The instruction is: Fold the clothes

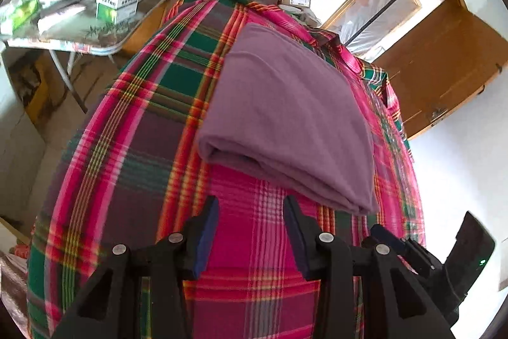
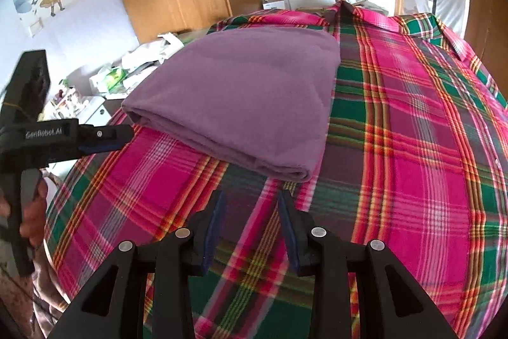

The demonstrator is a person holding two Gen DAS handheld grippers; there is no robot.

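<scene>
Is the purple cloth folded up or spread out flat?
Folded. The purple cloth is a neat rectangle on the plaid sheet, with stacked layers showing along its near edge.

Matt soft purple cloth (image 1: 285, 116) on woven plaid cover (image 1: 127, 148); grippers matt blk plastic w/ metal screws.

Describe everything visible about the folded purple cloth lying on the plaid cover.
The folded purple cloth is a plain, matte mauve fabric with no visible print, buttons or seams, soft and fairly thick by its look. It is folded into a flat, roughly rectangular stack of several layers, with rounded fold edges toward both cameras. It lies flat on the pink, green and maroon plaid cover, which alone touches it. The open left gripper and open right gripper sit just short of its near edge, apart from it.
</scene>
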